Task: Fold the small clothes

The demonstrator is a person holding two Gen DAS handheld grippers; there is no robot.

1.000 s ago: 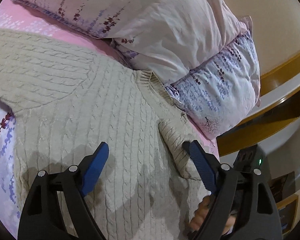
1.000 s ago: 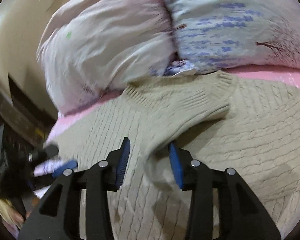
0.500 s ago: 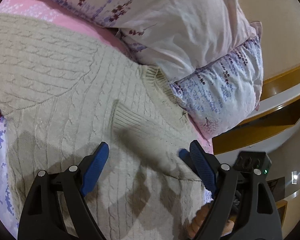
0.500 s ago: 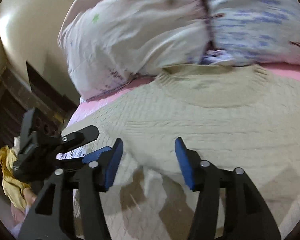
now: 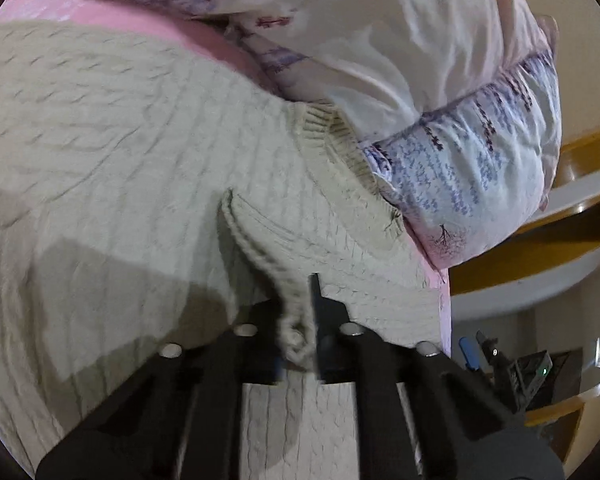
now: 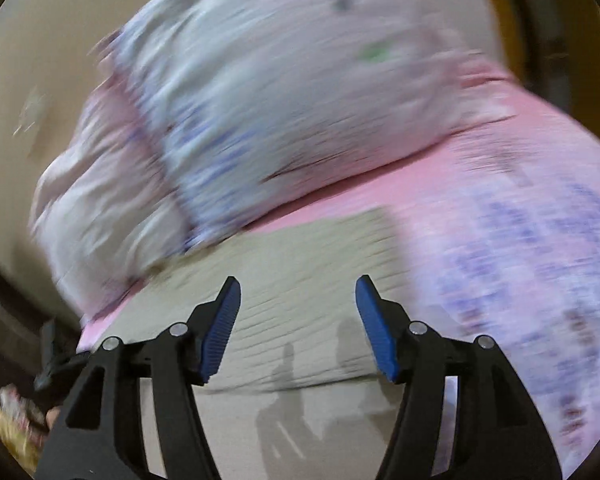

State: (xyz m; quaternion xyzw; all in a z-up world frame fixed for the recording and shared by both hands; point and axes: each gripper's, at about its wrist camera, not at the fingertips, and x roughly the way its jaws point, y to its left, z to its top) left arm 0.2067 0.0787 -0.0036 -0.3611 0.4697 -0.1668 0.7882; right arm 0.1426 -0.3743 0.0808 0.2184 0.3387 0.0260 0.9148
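1. Right up close in the left wrist view, the left gripper (image 5: 300,320) is pinching a bunched ridge of the cream cable-knit sweater (image 5: 120,152), jaws squeezed together on the knit with a little wad of it poking out between them.
2. That pinched bit is running up and away from the gripper as a raised fold, ending at a ribbed cuff (image 5: 236,216) that is lying on top of the sweater's body, so it looks like a sleeve.
3. The rest of the sweater is lying spread flat over the pink bedsheet (image 5: 112,20), filling most of the left and middle of the frame, with gripper shadows falling across it.
4. Further back, the ribbed neckline (image 5: 320,128) is butting right against a lavender-print pillow (image 5: 480,160), and a pale pink pillow (image 5: 380,32) is sitting on top of that one.
5. Off past the bed edge on the right, a wooden bed frame (image 5: 580,160) is showing.
6. Over in the right wrist view, pretty blurry, the right gripper (image 6: 298,320) is hovering with its blue pads (image 6: 220,332) spread wide and nothing between them.
7. It is sitting just above the sweater (image 6: 300,280), which is lying flat below it.
8. Beyond that, the bedsheet (image 6: 480,184) and the two pillows are smearing together in the blur.
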